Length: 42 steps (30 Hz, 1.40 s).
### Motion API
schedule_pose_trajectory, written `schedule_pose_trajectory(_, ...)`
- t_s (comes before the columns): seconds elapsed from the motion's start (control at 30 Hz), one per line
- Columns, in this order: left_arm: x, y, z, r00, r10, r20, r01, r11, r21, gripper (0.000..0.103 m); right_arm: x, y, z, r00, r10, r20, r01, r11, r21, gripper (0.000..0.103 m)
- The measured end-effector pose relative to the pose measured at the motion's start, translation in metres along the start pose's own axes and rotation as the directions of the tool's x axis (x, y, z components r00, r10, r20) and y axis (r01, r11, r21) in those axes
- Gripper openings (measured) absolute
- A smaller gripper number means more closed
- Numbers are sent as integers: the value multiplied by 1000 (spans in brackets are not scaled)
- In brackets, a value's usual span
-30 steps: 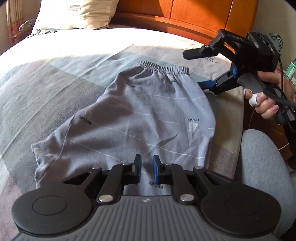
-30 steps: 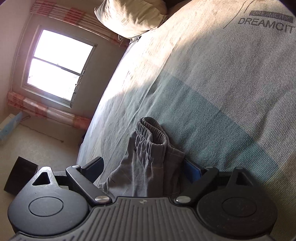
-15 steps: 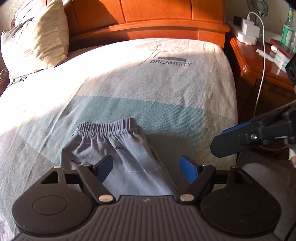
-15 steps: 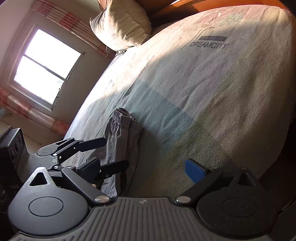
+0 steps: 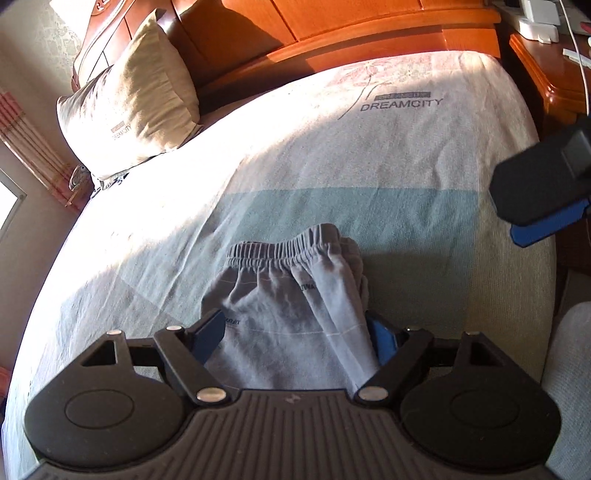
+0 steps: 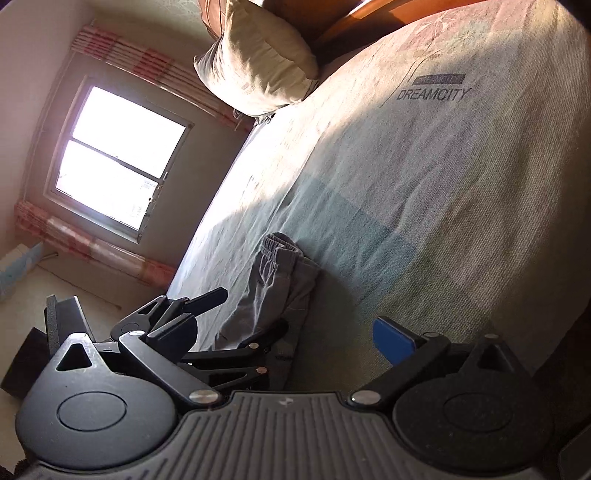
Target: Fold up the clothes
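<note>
Shorts [image 5: 295, 295], grey and folded into a narrow bundle, lie on the bed [image 5: 369, 155] near its foot edge, waistband toward the headboard [image 5: 332, 22]. No box or basket shows in either view; the bed alone carries the cloth, with a pillow [image 5: 136, 96] propped at its head.

My left gripper [image 5: 295, 338] points down at the bundle. Its jaws stand wide apart, one blue pad on each side of the shorts' near end. The cloth lies between them; the left pad is clear of it, and at the right pad the cloth's edge hides the gap, so I cannot tell whether that one touches. Nothing is pinched.

My right gripper [image 6: 295, 332] sits off the bed's right side, pointing across the mattress at a shallow downward tilt. Its jaws are opening and nearly as wide as they go, with the left gripper's fingers and the tail of the shorts showing between them, none of it gripped. From the left view, one of its fingers [image 5: 543, 192] hangs at the right edge, above the bed's corner. A window [image 6: 118, 162] glows beyond the far side.
</note>
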State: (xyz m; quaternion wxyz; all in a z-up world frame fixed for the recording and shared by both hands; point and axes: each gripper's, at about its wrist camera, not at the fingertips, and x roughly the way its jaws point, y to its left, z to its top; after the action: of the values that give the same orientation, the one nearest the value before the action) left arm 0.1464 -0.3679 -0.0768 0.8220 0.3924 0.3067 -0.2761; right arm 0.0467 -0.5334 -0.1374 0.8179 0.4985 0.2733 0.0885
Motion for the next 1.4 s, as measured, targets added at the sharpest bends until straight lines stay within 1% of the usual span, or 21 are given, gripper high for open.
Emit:
schedule_pose_trajectory(0.07, 1, 7, -4, 1000, 3, -3, -3, 1000, -20, 82, 13, -6, 9, 996, 84, -13, -83, 994, 68, 103)
schedule_pose_trajectory(0.1, 2, 11, -5, 1000, 6, -4, -6, 1000, -30, 82, 21, -9, 12, 994, 107, -23, -104, 990, 96, 103)
schedule_pose_trajectory(0.17, 5, 18, -10, 1000, 3, -13, -4, 999, -48, 82, 41, -14, 19, 988, 145, -54, -135, 978, 157, 103)
schedule_pose_trajectory(0.27, 9, 29, -17, 1000, -12, -21, 10, 997, -79, 82, 71, -14, 22, 979, 172, -105, -147, 966, 211, 103)
schedule_pose_trajectory(0.3, 11, 33, -20, 999, -25, -23, 22, 995, -98, 82, 81, -10, 23, 977, 171, -127, -143, 968, 207, 103)
schedule_pose_trajectory(0.43, 16, 52, -31, 995, -96, -20, 91, 977, -190, 82, 114, 8, 26, 980, 101, -171, -77, 987, 144, 103)
schedule_pose_trajectory(0.57, 9, 73, -43, 981, -190, 39, 194, 945, -264, 81, 140, 19, 37, 981, 35, -192, -12, 993, 118, 103)
schedule_pose_trajectory(0.67, -2, 94, -55, 968, -237, 89, 252, 920, -301, 81, 151, 24, 41, 978, 21, -209, -1, 996, 94, 103)
schedule_pose_trajectory(0.73, -9, 106, -65, 963, -250, 102, 270, 912, -310, 81, 154, 26, 41, 976, 32, -216, -18, 998, 65, 103)
schedule_pose_trajectory(0.8, -15, 117, -79, 962, -256, 92, 272, 904, -329, 81, 151, 26, 38, 975, 62, -212, -56, 998, 34, 103)
schedule_pose_trajectory(0.87, -18, 125, -94, 966, -247, 70, 256, 901, -351, 81, 145, 23, 34, 971, 105, -213, -106, 994, 3, 103)
schedule_pose_trajectory(0.93, -23, 131, -115, 975, -216, 43, 216, 900, -378, 81, 138, 20, 30, 966, 149, -210, -158, 987, -24, 103)
schedule_pose_trajectory(1.0, -30, 134, -132, 981, -192, 40, 191, 892, -409, 81, 133, 17, 28, 968, 173, -183, -180, 983, -21, 102)
schedule_pose_trajectory(1.07, -41, 136, -148, 984, -172, 46, 174, 875, -452, 81, 137, 20, 31, 975, 144, -168, -149, 989, -13, 103)
schedule_pose_trajectory(1.17, -57, 135, -167, 988, -137, 64, 151, 852, -502, 81, 153, 33, 36, 980, 71, -185, -87, 993, -80, 103)
schedule_pose_trajectory(1.27, -76, 132, -179, 991, -104, 85, 133, 832, -538, 82, 158, 44, 30, 981, 9, -193, -38, 988, -148, 103)
schedule_pose_trajectory(1.33, -88, 130, -187, 992, -82, 99, 123, 818, -561, 82, 150, 45, 22, 980, 13, -199, -49, 983, -176, 103)
schedule_pose_trajectory(1.4, -97, 130, -195, 991, -77, 114, 129, 806, -578, 83, 147, 46, 16, 982, 9, -190, -51, 975, -218, 102)
